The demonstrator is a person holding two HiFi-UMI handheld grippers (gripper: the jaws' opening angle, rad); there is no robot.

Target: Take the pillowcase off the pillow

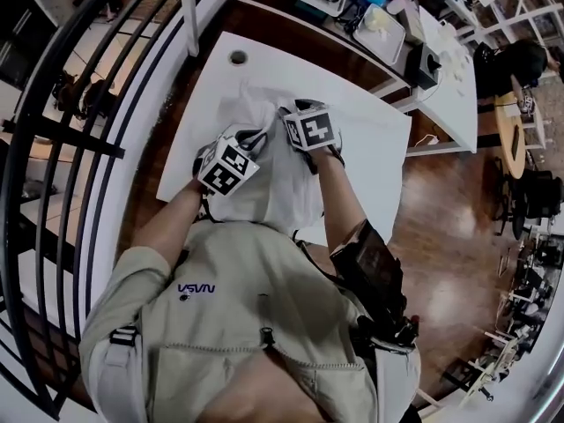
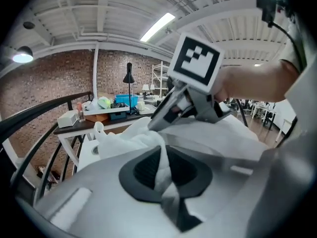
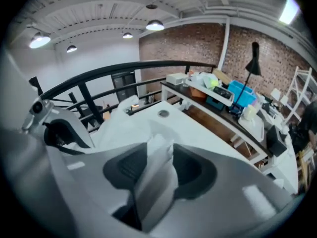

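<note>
Setting: wooden floor (image 1: 441, 210) and a curved black railing (image 1: 53, 148) surround the white table (image 1: 370, 122) that we stand over.
Nearest us: our pale jacket (image 1: 238, 333) fills the bottom of the head view, and both our forearms reach out over the table's near edge.
Left hand: the left gripper (image 2: 161, 162) has its jaws closed tight on a thin twist of the pillowcase (image 2: 126, 138). The white cloth is pinched between the dark pads.
Right hand: the right gripper (image 3: 156, 160) sits just beside the left one on the same heap. Its jaws stand apart with a broad upright fold of the cloth in the gap, and we see no squeeze on it.
Pair: in the left gripper view, the right gripper's tips point down into the cloth just beyond our own jaws. The two marker cubes are near each other but apart.
Task's thing: the pillowcase lies rumpled on the near middle of the table, under both grippers. We cannot tell case from pillow in the white heap.
Table top beyond: bare and white, with a round hole (image 1: 238, 57) near its far end.
Farther: a second table (image 3: 218, 114) carries trays and a blue box (image 3: 241, 92).
Farthest: a black desk lamp (image 3: 254, 58) stands against a brick wall (image 3: 198, 43).
</note>
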